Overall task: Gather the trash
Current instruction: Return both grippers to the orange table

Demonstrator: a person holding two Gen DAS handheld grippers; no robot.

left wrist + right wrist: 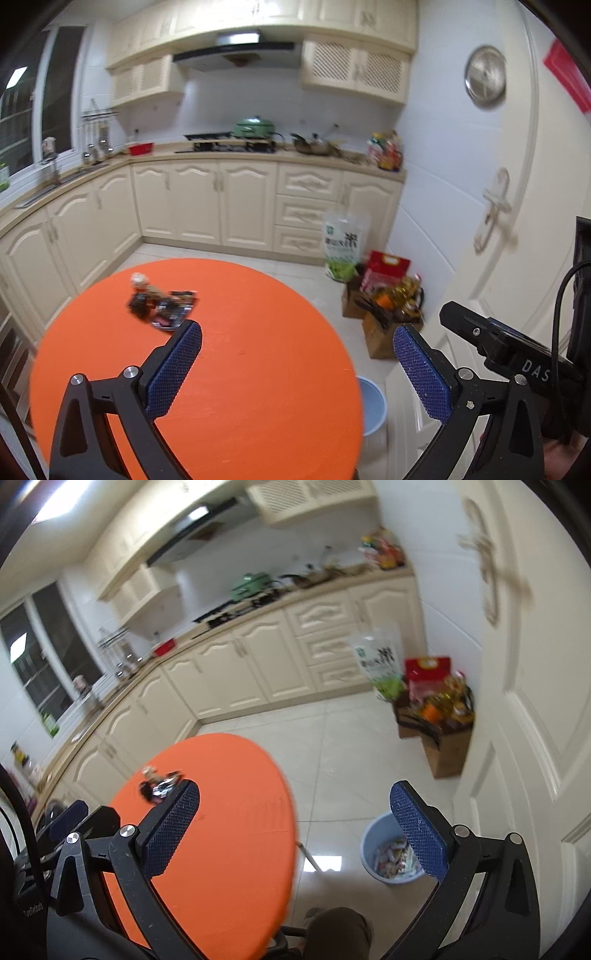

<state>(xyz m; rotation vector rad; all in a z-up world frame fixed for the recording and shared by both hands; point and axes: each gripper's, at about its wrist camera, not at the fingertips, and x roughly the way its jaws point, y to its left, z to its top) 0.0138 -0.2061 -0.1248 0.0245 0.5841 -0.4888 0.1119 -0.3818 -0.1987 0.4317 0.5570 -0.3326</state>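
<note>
Trash [162, 304] sits in a small heap on the far left part of the round orange table [240, 387]: dark crinkled wrappers with a pale crumpled piece at the back, too blurred to name further. The left gripper [297, 369] hangs above the near half of the table, jaws spread wide and holding nothing. The right gripper [295, 832] is likewise spread wide and empty, over the table's right edge and the tiled floor.

Only the right wrist view looks into the light blue bin [369, 845] on the floor beside the table, where pale wrappers [391, 856] lie at the bottom; the left wrist view catches just its rim, past the table edge. The left view alone shows a round steel disc [485, 75] on the door and the right gripper's black body, printed "DAS". Both views show a green and white sack [341, 243] leaning against the cabinets with large dark characters too blurred to read, next to cardboard boxes [380, 325] of bottles.
</note>
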